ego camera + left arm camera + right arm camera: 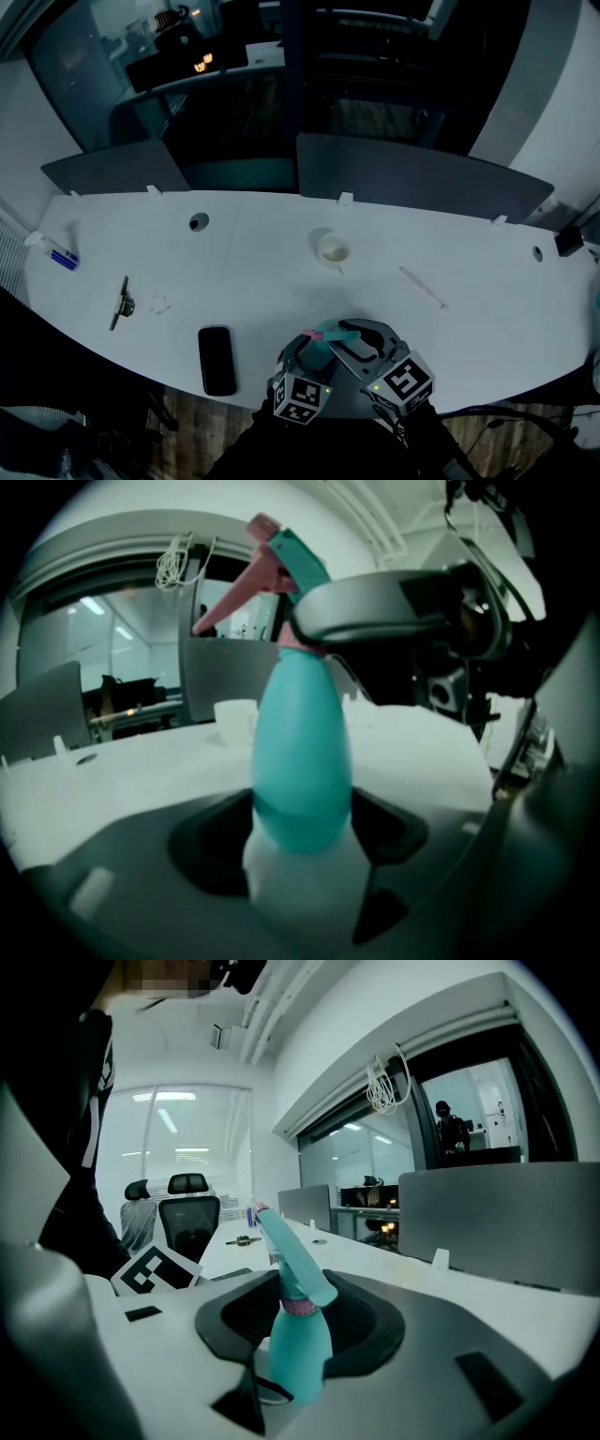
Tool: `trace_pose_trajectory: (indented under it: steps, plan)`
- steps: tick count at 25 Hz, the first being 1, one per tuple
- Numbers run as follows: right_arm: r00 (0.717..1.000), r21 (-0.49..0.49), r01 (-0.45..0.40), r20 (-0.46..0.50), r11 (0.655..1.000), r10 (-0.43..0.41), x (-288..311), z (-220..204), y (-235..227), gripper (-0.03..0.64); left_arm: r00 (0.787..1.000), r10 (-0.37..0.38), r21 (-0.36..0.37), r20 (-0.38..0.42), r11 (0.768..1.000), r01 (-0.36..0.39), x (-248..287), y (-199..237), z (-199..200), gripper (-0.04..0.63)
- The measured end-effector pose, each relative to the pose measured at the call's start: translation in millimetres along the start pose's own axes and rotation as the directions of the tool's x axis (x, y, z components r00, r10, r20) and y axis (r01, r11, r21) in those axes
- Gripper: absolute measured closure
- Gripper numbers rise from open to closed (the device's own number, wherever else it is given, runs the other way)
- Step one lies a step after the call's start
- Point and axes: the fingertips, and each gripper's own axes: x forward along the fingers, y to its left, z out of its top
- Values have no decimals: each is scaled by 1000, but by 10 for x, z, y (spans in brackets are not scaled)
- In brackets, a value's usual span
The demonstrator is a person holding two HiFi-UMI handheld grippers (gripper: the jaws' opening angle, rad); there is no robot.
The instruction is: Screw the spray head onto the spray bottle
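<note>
A teal spray bottle (300, 761) stands upright between the jaws of my left gripper (300, 850), which is shut on its lower body. On its neck sits the spray head (281, 560), teal on top with a pink trigger and a pink collar (300, 1306). My right gripper (302, 1333) is shut round that collar and neck, and one of its grey jaws crosses the left gripper view at collar height. In the head view both grippers meet at the table's near edge, the left gripper (314, 354) and the right gripper (354, 345) together round the bottle (323, 335).
On the white table (281, 281) lie a black phone (217, 360), a white cup (333, 249), a dark hand tool (120, 302), a small blue item (63, 257) and a thin stick (422, 287). Grey partition panels (422, 178) line the far edge.
</note>
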Motion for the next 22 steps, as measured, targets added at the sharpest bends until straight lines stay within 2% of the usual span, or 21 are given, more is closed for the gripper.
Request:
trace_pose_trajectory:
  steps: [4, 7, 10, 14, 17, 22]
  plan:
    - [999, -118, 3, -48, 993, -9, 8, 12, 29, 482, 1000, -1, 1, -1, 1000, 1, 0, 3, -2, 264]
    - [996, -150, -9, -92, 989, -5, 31, 29, 38, 482, 1000, -3, -3, 2, 1000, 3, -2, 5, 4, 264]
    - [990, -135, -18, -138, 991, 0, 58, 42, 39, 482, 1000, -4, -1, -1, 1000, 4, -3, 9, 0, 264]
    - [986, -59, -25, -167, 998, 15, 82, -9, 17, 482, 1000, -4, 2, -2, 1000, 4, 4, 5, -2, 264]
    - [993, -47, -10, -119, 999, 4, 55, -20, 11, 482, 1000, -8, 0, -1, 1000, 8, 5, 1, -8, 264]
    - [999, -8, 31, 24, 999, -30, 12, 10, 11, 485, 1000, -16, -3, 2, 1000, 16, 4, -2, -8, 264]
